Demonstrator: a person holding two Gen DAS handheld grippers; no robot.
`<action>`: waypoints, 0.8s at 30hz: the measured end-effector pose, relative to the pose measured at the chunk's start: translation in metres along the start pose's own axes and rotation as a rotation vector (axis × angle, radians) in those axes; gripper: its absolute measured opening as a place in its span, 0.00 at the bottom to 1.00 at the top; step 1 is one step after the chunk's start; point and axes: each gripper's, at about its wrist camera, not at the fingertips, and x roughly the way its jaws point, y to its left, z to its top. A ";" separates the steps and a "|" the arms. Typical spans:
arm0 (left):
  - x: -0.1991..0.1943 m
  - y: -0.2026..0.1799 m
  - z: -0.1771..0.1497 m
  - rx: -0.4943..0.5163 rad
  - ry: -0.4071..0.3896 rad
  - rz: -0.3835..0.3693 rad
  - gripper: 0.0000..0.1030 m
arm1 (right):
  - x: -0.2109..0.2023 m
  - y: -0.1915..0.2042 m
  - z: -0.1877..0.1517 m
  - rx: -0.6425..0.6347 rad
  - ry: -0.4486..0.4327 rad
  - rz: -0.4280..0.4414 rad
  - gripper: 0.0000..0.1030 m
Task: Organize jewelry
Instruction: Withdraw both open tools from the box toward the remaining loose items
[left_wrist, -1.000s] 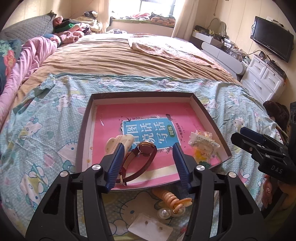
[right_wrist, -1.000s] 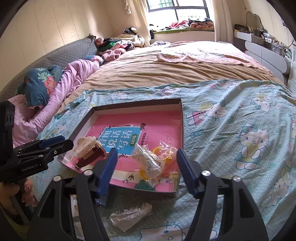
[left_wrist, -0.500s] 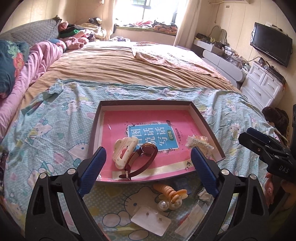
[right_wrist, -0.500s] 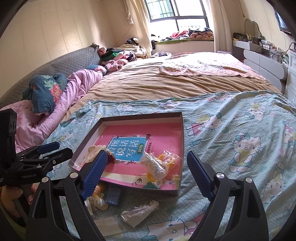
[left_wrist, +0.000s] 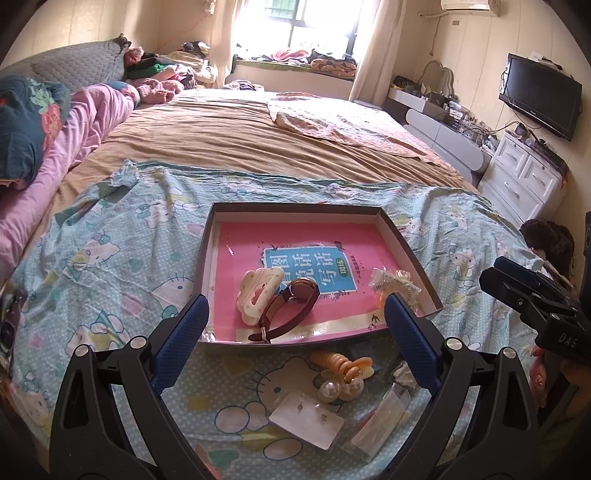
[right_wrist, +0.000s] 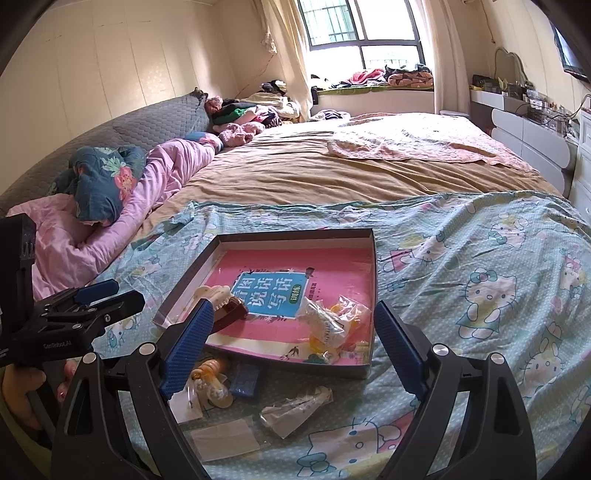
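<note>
A dark shallow box (left_wrist: 295, 208) with a pink book cover inside lies on the cartoon-cat sheet. In it rest a cream hair claw (left_wrist: 256, 291), a brown watch (left_wrist: 291, 310) and a bagged yellow trinket (left_wrist: 393, 282). My left gripper (left_wrist: 295, 306) hovers over the box's near edge with its jaws opening and nothing between them. My right gripper (right_wrist: 293, 310) stands open and empty over the near right part of the box (right_wrist: 373, 280), above the bagged trinket (right_wrist: 328, 321). In front of the box lie an orange spiral tie with pearls (left_wrist: 343, 369) and an earring card (left_wrist: 306, 419).
Clear plastic packets (right_wrist: 295, 406) and a small blue piece (right_wrist: 243, 380) lie on the sheet near me. Pink bedding (right_wrist: 166, 173) runs along the left. White drawers (left_wrist: 524, 181) and a wall television (left_wrist: 539, 96) stand at the right. A hand holds each gripper handle.
Both grippers have opened wide and drawn back and up from the box. The watch, once between the left fingers, now lies free in the box beside the claw.
</note>
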 end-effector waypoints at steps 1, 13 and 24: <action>-0.001 0.001 -0.001 0.000 -0.002 0.000 0.86 | -0.001 0.002 -0.001 -0.002 0.000 0.001 0.85; -0.020 0.009 -0.015 -0.017 -0.016 0.013 0.86 | -0.012 0.016 -0.010 -0.028 0.009 0.009 0.85; -0.027 0.017 -0.033 -0.022 0.001 0.037 0.87 | -0.016 0.025 -0.026 -0.041 0.043 0.015 0.85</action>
